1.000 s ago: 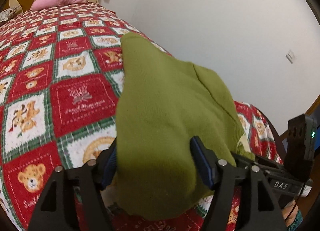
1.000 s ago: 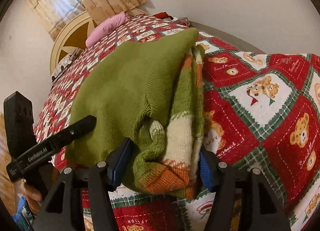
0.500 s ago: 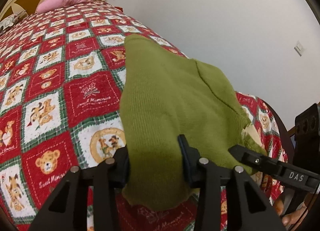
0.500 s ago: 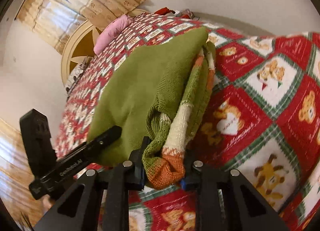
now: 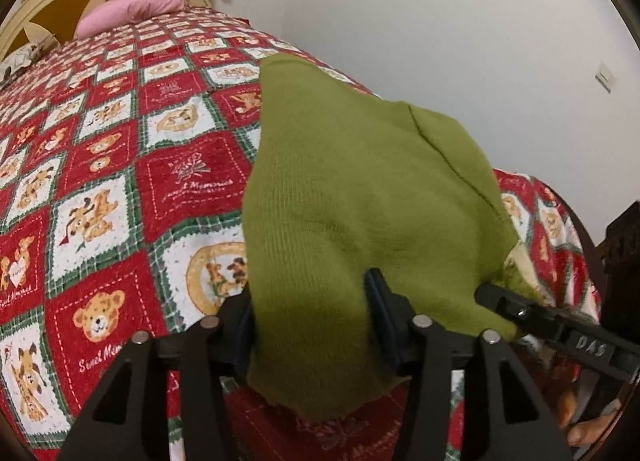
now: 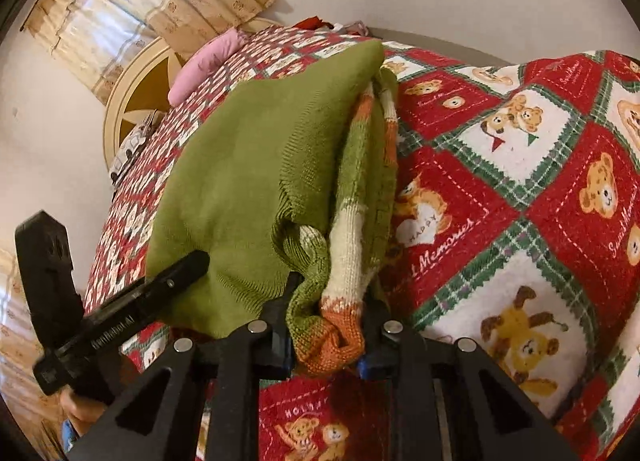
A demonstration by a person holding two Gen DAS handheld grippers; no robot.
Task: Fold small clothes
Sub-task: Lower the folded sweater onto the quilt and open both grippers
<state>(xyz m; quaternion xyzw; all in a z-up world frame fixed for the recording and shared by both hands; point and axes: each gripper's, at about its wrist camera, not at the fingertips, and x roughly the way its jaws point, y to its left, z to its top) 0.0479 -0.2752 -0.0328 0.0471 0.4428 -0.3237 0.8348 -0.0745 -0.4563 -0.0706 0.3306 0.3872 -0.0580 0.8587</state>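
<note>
On the red teddy-bear patchwork quilt (image 5: pixel 100 189), the left gripper (image 5: pixel 312 325) and right gripper (image 6: pixel 326 335) each clamp the olive-green knitted sweater (image 5: pixel 360 189); uneven pulling could undo its fold.

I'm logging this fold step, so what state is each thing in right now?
Sweater: folded, near edge lifted off the bedspread, held at two corners.
Left gripper: shut on the sweater's plain green corner.
Right gripper: shut on the bunched striped cuff.
Bedspread: spread flat.
Pillow: lying at the headboard.
</note>
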